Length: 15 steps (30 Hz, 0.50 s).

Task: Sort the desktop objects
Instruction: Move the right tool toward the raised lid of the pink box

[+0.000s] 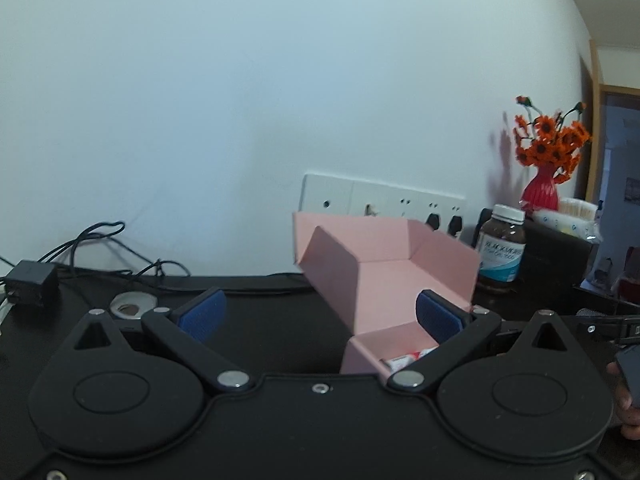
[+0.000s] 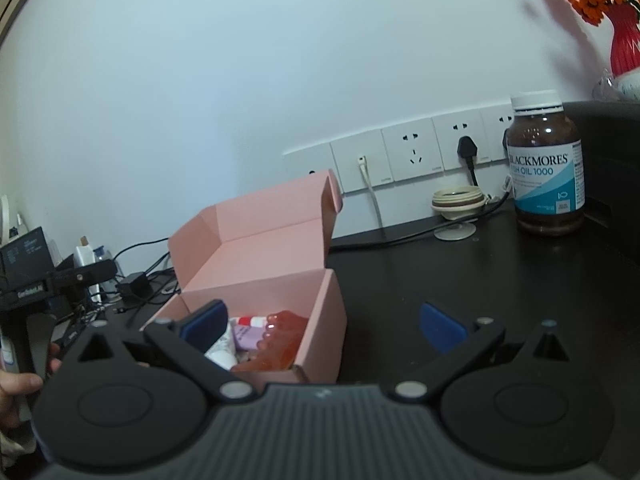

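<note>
An open pink cardboard box (image 2: 256,248) stands on the black desk with its lid raised. Inside lie a red toe separator (image 2: 282,340), a white tube (image 2: 222,350) and a small purple item (image 2: 246,336). The box also shows in the left wrist view (image 1: 384,272), with a small red-and-white pack (image 1: 408,360) inside. My right gripper (image 2: 324,324) is open and empty, its left finger over the box's front corner. My left gripper (image 1: 320,312) is open and empty, its right finger at the box's near wall.
A brown Blackmores fish oil bottle (image 2: 546,164) stands at the back right by a black box. A tape roll (image 2: 458,200) lies under the wall sockets (image 2: 412,154). Cables and a black adapter (image 1: 30,282) lie at the left. A red vase of orange flowers (image 1: 546,160) stands far right.
</note>
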Each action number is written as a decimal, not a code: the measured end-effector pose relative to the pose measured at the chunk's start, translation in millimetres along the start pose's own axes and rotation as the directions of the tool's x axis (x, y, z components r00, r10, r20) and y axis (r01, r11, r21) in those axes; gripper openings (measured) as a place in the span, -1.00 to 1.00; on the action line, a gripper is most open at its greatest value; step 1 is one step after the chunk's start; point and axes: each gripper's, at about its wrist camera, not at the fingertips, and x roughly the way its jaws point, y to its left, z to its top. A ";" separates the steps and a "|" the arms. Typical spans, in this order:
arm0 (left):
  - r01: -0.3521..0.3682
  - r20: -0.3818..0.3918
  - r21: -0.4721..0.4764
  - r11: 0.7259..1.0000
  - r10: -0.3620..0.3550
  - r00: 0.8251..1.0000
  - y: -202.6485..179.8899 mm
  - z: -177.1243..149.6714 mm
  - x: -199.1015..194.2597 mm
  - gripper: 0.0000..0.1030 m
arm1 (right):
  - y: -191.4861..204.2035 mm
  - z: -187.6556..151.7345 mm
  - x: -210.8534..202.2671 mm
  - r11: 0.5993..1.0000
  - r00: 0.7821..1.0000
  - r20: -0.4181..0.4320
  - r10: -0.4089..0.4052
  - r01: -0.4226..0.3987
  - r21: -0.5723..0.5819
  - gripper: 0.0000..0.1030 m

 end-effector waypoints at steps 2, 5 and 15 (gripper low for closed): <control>-0.002 -0.003 0.014 1.000 0.002 1.000 0.0 -1.9 -0.3 1.00 | 1.0 0.3 0.5 1.000 1.000 -0.002 -0.005 0.005 -0.006 0.99; -0.001 0.001 0.051 0.999 0.001 1.000 -5.1 -3.7 -2.0 1.00 | 1.4 0.4 0.4 1.000 1.000 -0.002 -0.015 0.015 -0.008 0.99; -0.007 -0.018 0.099 0.995 0.009 1.000 -16.2 -8.0 -3.4 1.00 | 6.6 14.1 4.3 0.998 0.993 -0.116 -0.022 0.015 -0.055 0.99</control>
